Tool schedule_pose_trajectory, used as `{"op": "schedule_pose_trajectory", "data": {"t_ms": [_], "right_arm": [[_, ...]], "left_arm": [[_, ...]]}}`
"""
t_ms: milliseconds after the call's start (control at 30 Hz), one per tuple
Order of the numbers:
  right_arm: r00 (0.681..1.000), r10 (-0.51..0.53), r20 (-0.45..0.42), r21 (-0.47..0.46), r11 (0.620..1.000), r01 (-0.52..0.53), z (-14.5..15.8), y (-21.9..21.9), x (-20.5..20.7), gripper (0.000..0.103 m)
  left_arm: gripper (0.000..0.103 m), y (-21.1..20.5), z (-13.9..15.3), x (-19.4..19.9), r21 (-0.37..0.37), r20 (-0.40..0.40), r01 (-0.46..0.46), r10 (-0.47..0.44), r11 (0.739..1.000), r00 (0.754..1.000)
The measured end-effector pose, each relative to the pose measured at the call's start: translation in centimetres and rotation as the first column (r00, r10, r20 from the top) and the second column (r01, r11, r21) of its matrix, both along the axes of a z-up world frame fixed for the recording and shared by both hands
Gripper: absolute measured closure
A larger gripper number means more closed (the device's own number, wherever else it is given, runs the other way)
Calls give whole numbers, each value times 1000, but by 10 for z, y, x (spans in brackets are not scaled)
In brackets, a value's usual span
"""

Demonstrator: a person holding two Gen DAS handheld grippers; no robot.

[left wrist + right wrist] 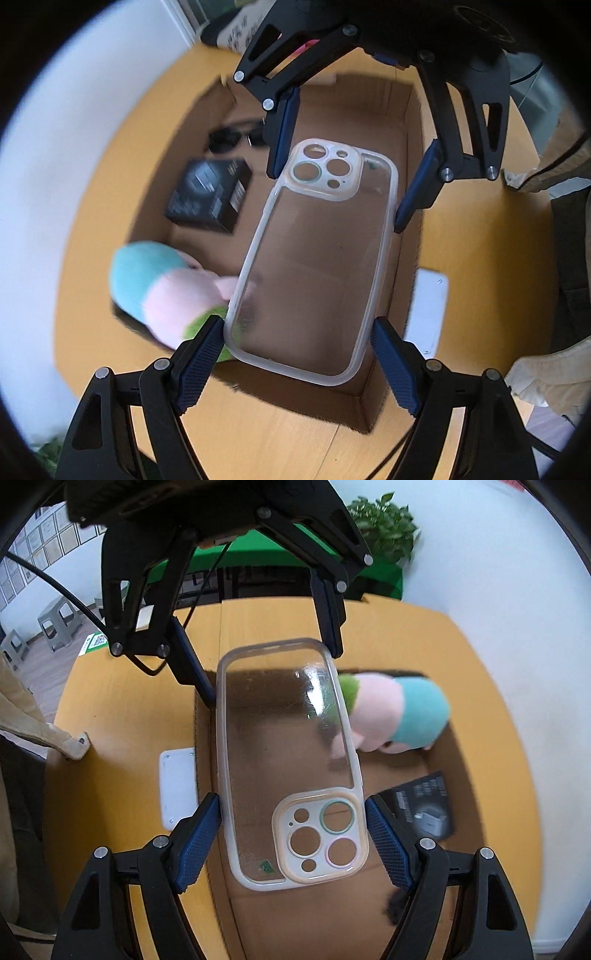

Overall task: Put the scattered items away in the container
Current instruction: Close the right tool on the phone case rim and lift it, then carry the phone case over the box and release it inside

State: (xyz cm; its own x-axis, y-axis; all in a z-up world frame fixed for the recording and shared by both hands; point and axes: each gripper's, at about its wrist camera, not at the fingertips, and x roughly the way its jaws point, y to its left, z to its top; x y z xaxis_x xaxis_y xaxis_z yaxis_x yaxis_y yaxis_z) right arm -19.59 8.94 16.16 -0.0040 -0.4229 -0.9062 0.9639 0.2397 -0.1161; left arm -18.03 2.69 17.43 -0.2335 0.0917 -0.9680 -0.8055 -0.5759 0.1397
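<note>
Clear phone case (314, 258) clamped betw. my left claw (297, 354) & right claw (293, 834), over cardboard box (413, 122). Sunglasses (236, 138): left view only; potted plant (384, 524): right only.

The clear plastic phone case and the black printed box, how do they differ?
The clear plastic phone case is see-through and thin; the black printed box is opaque and blocky. The case is held in the air between the left gripper and right gripper; the box lies on the floor of the cardboard container. Both are rectangular.
</note>
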Motion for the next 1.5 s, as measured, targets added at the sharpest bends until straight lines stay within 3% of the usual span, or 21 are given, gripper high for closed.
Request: {"op": "schedule_pose_trajectory", "data": {"t_ms": [300,467,600,767,900,1000,1067,1133,1233,1367,1433,1500], "right_arm": [[999,6,53,62,998,-10,-77,-27,-21,20],[996,15,83,83,996,-22,-105,-34,-24,20],[997,22,76,89,996,-29,-116,-39,-24,19],[994,-47,100,88,995,38,-100,-40,-29,13],[970,-204,131,37,979,201,-50,-29,-39,10],[925,-349,146,16,936,351,-10,-15,-40,8],[895,-425,135,-4,903,429,11,-4,-35,7],[843,-524,119,-38,846,531,33,11,-31,4],[725,-678,121,-81,721,688,68,38,-22,1],[594,-780,195,-110,585,804,99,81,-4,1],[562,-796,224,-118,550,827,124,102,12,1],[553,-802,226,-139,535,833,137,116,26,1]], "left_arm": [[22,-14,-87,-16,-12,136,-11,12,1000,991],[22,-10,-111,-16,-56,201,-14,25,998,979],[22,-7,-115,-7,-94,195,9,10,996,981],[22,-2,-106,7,-167,157,-23,49,986,986],[22,-3,-69,20,-133,92,-124,137,983,986],[22,-6,-25,32,-87,10,-250,252,964,968],[22,-8,6,38,-43,-46,-346,344,937,938],[22,-11,36,42,10,-101,-470,468,883,878],[22,-7,83,47,147,-131,-623,640,768,757],[22,11,126,54,311,-129,-719,776,622,617],[22,28,141,68,380,-115,-745,827,549,550],[22,45,154,83,429,-107,-757,860,493,499]]}}
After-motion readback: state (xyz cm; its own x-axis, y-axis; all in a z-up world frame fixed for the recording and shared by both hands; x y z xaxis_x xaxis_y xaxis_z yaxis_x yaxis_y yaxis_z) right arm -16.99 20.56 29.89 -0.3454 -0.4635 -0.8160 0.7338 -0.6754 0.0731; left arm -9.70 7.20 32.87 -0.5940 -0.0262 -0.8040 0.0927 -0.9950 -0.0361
